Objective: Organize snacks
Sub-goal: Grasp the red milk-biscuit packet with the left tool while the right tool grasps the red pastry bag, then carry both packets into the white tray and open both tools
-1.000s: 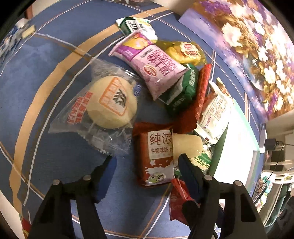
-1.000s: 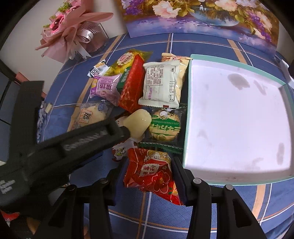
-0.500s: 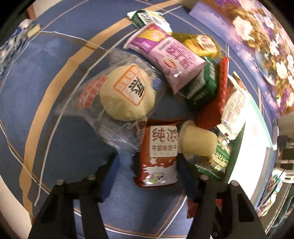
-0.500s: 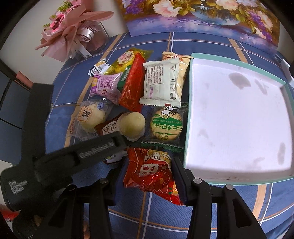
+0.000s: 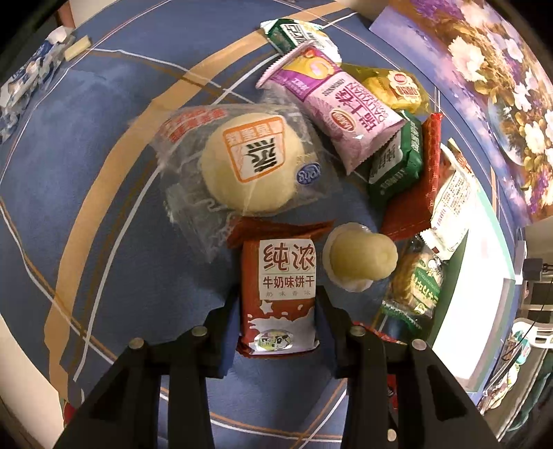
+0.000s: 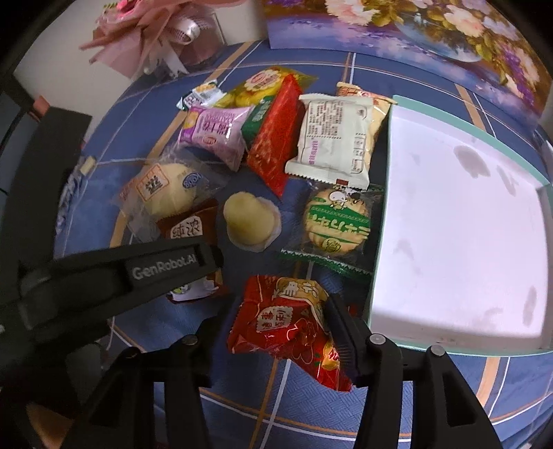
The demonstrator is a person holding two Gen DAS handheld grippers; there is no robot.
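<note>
My left gripper (image 5: 276,324) has its fingers against both sides of a brown milk-biscuit packet (image 5: 281,293) lying on the blue tablecloth; it also shows in the right wrist view (image 6: 188,229). My right gripper (image 6: 280,331) is shut on a red crinkled snack packet (image 6: 287,321), held just left of the white tray (image 6: 459,221). A pale jelly cup (image 5: 359,257) lies on its side beside the biscuit packet. A wrapped round bun (image 5: 249,165) lies beyond it.
Further packets lie in a pile: purple (image 5: 338,103), yellow (image 5: 394,89), green (image 5: 397,162), long red (image 5: 418,183), white (image 6: 335,138), and a green round cracker (image 6: 335,221). A flower picture (image 6: 414,31) and a pink bouquet (image 6: 155,38) stand at the back.
My left gripper moved forward and closed its fingers around the brown biscuit packet. My right gripper closed on the red packet and lifted it slightly, crumpling it.
</note>
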